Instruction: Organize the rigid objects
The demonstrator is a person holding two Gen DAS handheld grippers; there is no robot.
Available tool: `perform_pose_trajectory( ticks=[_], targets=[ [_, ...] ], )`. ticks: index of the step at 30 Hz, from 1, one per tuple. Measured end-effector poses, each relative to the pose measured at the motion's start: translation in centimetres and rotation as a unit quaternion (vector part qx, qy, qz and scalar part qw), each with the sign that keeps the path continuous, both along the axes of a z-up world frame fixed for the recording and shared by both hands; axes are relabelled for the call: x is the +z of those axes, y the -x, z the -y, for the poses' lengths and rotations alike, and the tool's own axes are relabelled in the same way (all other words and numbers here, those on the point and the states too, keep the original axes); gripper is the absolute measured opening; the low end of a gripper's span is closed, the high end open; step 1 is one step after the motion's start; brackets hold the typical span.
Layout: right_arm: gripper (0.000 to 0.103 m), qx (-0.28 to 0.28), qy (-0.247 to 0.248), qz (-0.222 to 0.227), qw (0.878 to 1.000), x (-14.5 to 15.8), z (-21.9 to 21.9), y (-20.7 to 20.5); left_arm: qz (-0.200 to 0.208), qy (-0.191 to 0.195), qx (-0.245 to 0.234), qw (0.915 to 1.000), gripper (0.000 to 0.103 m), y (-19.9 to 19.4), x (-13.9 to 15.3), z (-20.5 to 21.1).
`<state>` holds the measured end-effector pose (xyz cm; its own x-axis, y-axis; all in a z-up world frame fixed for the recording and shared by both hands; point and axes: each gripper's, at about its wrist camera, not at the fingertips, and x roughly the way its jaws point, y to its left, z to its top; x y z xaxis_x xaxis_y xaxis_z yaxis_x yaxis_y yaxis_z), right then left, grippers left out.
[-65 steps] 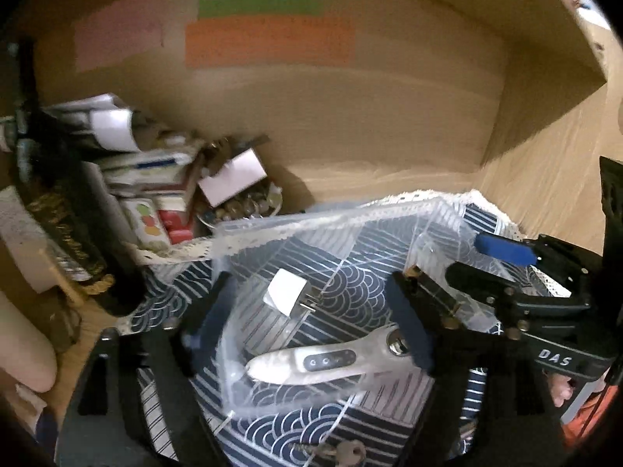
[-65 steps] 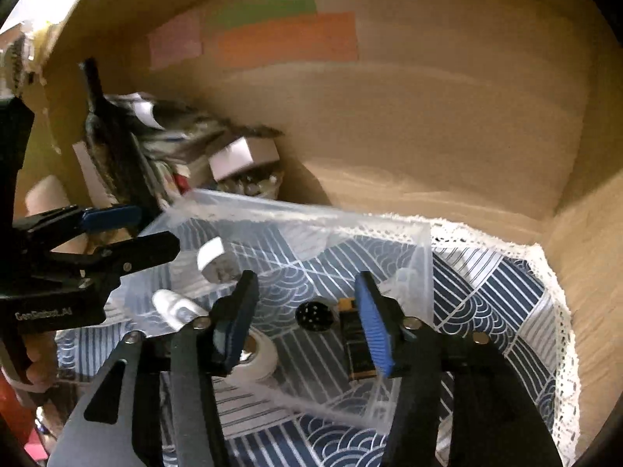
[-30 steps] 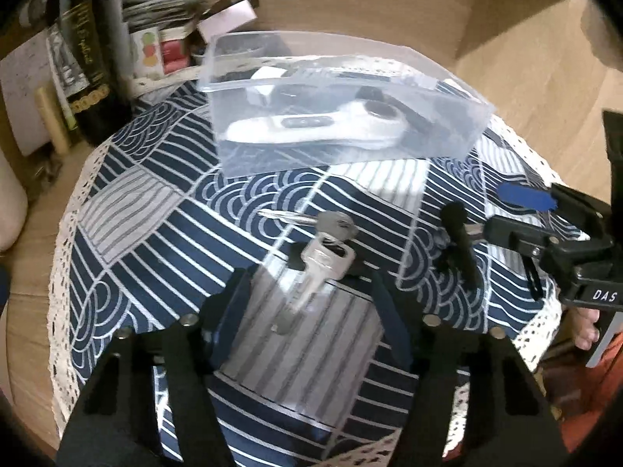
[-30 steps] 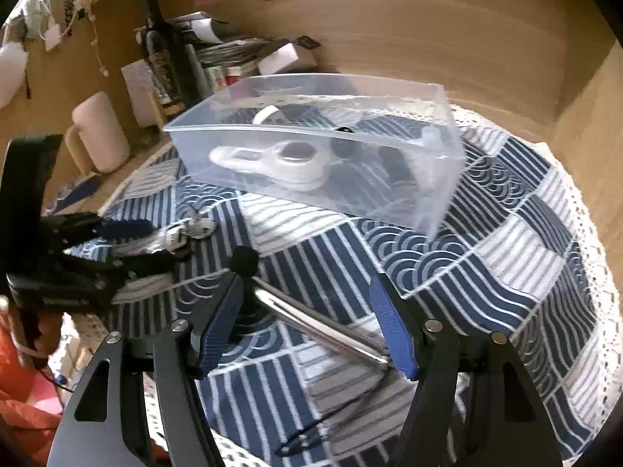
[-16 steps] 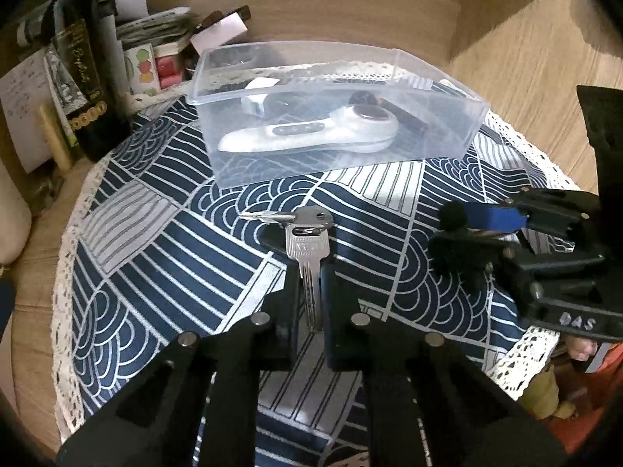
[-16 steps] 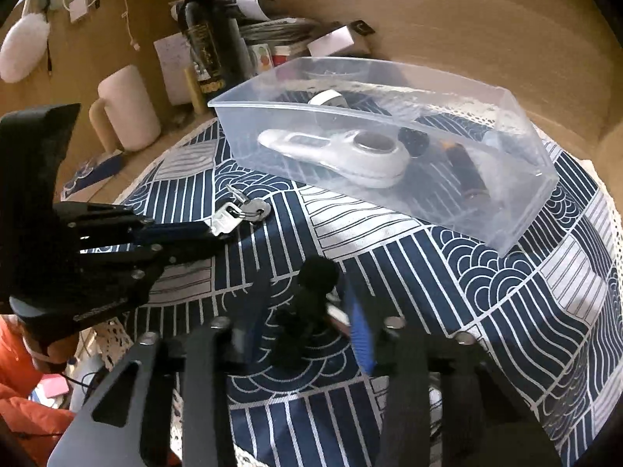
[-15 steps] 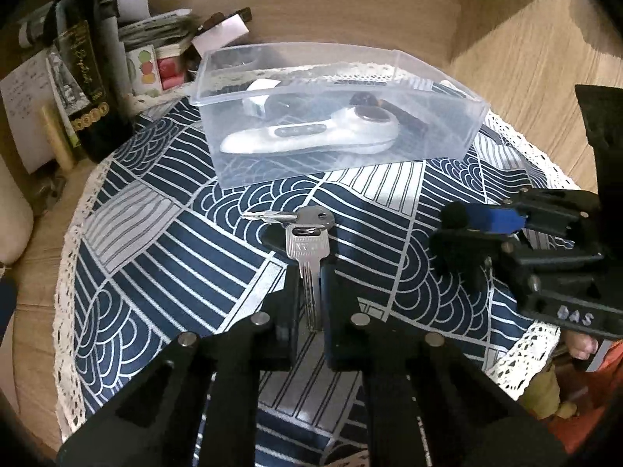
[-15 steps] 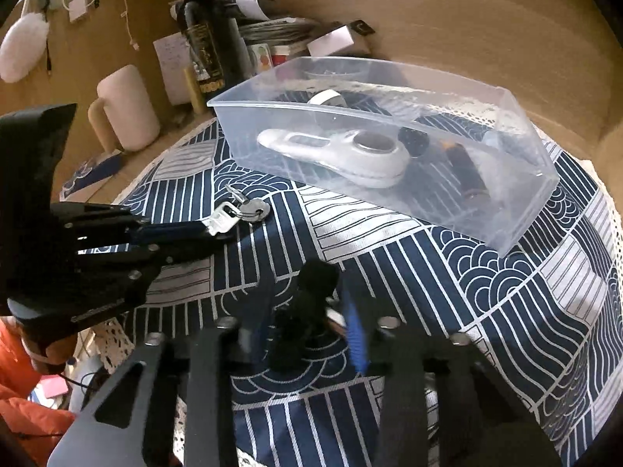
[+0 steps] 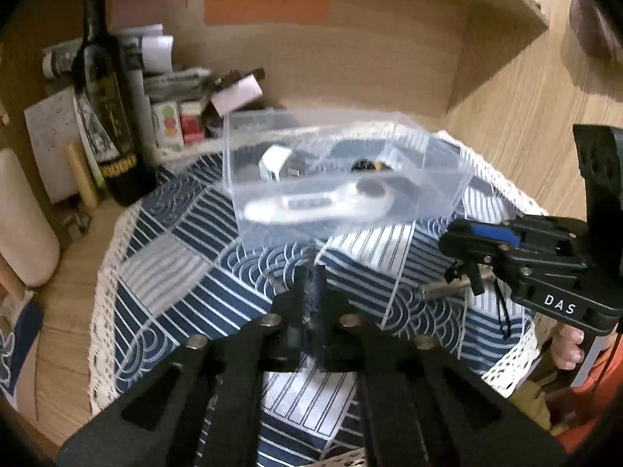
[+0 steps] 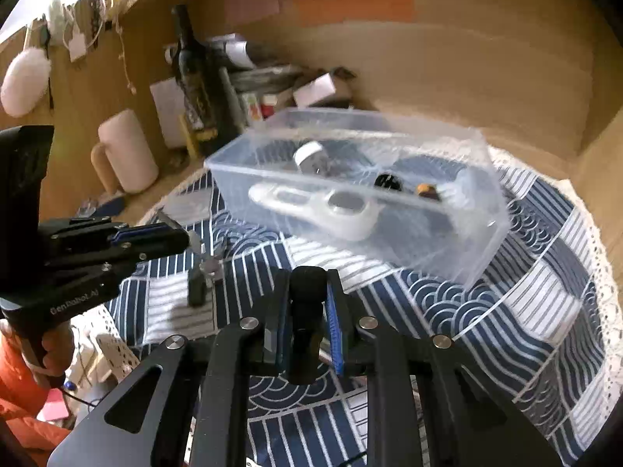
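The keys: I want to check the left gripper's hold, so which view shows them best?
The right wrist view: the keys hang in plain sight from the shut left gripper, above the tablecloth. In the left wrist view the gripper's own fingers hide nearly all of them.

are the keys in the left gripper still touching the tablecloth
Apart. The right wrist view shows the keys dangling from the shut left gripper, with their shadow cast separately on the tablecloth below.

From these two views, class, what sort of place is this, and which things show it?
Probably a home desk nook: a patterned tablecloth with lace edging, a dark wine bottle by stacked papers, and paper notes stuck on wood panelling.
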<state>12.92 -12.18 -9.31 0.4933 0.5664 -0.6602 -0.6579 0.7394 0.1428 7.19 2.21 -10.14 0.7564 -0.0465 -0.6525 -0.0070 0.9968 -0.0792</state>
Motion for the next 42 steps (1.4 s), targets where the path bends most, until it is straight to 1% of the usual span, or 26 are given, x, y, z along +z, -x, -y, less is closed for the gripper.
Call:
perform_pose_trajectory(
  ticks=[5, 10, 16, 23, 26, 29, 32, 35, 36, 37, 38, 39, 40, 41, 42],
  targets=[
    [0.015, -0.021, -0.014, 0.019, 1.0, 1.5, 1.0, -0.5, 0.031, 0.001, 0.004, 0.9995, 0.0, 0.1, 2.2, -0.3],
    [0.015, -0.037, -0.029, 0.038, 0.998, 2.9, 1.8, -1.1, 0.05, -0.003, 0.01, 0.9987, 0.0, -0.1, 3.5, -0.7],
    [0.015, -0.053, -0.045, 0.063, 0.996, 4.9, 2.5, -1.8, 0.079, 0.002, 0.008, 0.9968, 0.0, -0.7, 5.7, -1.2],
    [0.015, -0.061, -0.058, 0.093, 0.992, 7.1, 2.7, -3.4, 0.109, -0.004, 0.005, 0.9941, 0.0, -2.5, 8.5, -1.3],
    [0.015, -0.062, -0.059, 0.099, 0.991, 7.5, 2.6, -4.2, 0.122, -0.004, 0.004, 0.9925, 0.0, -3.3, 9.8, -1.4],
    [0.015, -0.061, -0.056, 0.097, 0.992, 7.4, 2.3, -5.5, 0.128, -0.013, 0.002, 0.9916, 0.0, -4.5, 10.2, -1.2],
    [0.015, -0.059, -0.05, 0.08, 0.994, 6.5, 1.9, -6.9, 0.111, -0.013, -0.006, 0.9937, 0.0, -5.6, 9.2, -1.3],
    [0.015, -0.061, -0.038, 0.059, 0.996, 5.1, 1.4, -8.4, 0.066, -0.009, -0.015, 0.9976, 0.001, -6.3, 6.9, -1.3],
    [0.015, -0.063, -0.032, 0.051, 0.996, 4.6, 1.3, -8.9, 0.057, -0.01, -0.016, 0.9982, 0.003, -6.4, 6.3, -1.3],
    [0.015, -0.063, -0.027, 0.045, 0.997, 4.2, 1.2, -9.3, 0.042, -0.014, -0.017, 0.9989, 0.008, -6.3, 5.2, -1.3],
    [0.016, -0.061, -0.02, 0.037, 0.997, 3.7, 1.0, -9.8, 0.033, -0.014, -0.018, 0.9992, 0.01, -6.2, 4.5, -1.2],
    [0.016, -0.061, -0.015, 0.032, 0.998, 3.3, 1.0, -10.0, 0.014, -0.011, -0.021, 0.9996, 0.018, -6.1, 3.3, -1.3],
    [0.016, -0.061, -0.008, 0.027, 0.998, 2.8, 0.8, -10.4, 0.003, -0.009, -0.023, 0.9997, 0.029, -6.0, 2.5, -1.4],
    [0.016, -0.059, -0.002, 0.022, 0.998, 2.4, 0.6, -10.6, -0.014, -0.006, -0.024, 0.9996, 0.034, -5.9, 1.5, -1.5],
    [0.016, -0.058, 0.004, 0.016, 0.998, 2.0, 0.5, -10.9, -0.028, -0.006, -0.025, 0.9993, 0.042, -5.9, 0.6, -1.5]
  ],
)
